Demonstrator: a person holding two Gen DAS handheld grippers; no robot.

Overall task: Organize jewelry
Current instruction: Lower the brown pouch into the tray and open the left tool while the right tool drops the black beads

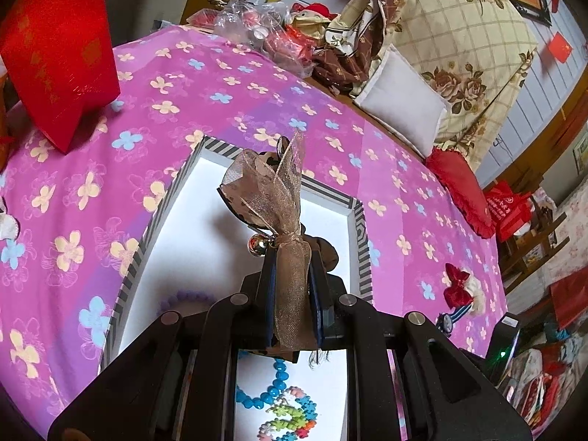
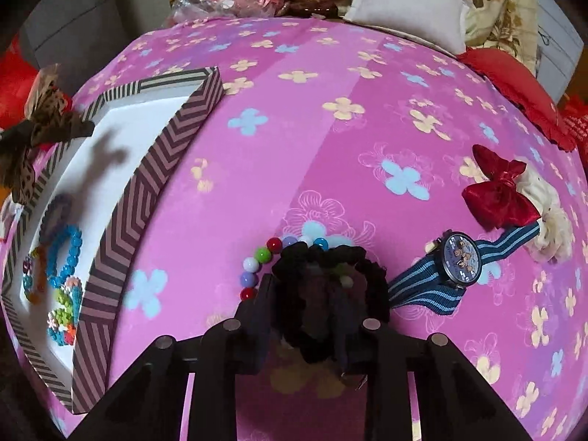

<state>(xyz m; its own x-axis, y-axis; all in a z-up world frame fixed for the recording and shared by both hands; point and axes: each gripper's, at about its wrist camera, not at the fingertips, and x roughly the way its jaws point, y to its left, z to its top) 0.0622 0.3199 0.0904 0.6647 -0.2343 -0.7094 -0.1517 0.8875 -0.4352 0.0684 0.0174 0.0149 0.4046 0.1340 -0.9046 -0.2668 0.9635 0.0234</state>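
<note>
Now the left hand-held gripper (image 1: 294, 286) is closed on a hair bow of sheer golden-brown ribbon (image 1: 272, 198); its knot sits between the pads, a small gold bell (image 1: 256, 245) hangs beside the knot, and the loops stand up above the fingers. The bow is held over the open box (image 1: 354, 220), which has a white inside and a striped rim. Inside the box lie a blue bead bracelet (image 1: 262, 391), a multicoloured plastic-bead piece (image 1: 290, 419) just beside it, and a purple bead bracelet (image 1: 187, 298) partly hidden by the gripper.

The box rests on a bed with a pink sheet printed with flowers (image 2: 330, 147). In the right wrist view, the right hand-held gripper (image 2: 312, 308) points down at the sheet, and its jaws stand nearly closed around a black scrunchie (image 2: 330, 279). The picture is blurred there, so I cannot tell if the pads really press on it. A string of coloured round beads (image 2: 262, 255) lies touching the far side of the scrunchie. Just to its right lies a watch with a blue striped strap (image 2: 459, 261), and beyond it a red satin bow with a white fluffy part (image 2: 499, 194).

At the far end of the bed are pillows (image 1: 459, 36) and a red cushion (image 1: 459, 191); a red paper bag (image 1: 58, 51) stands at the left.
</note>
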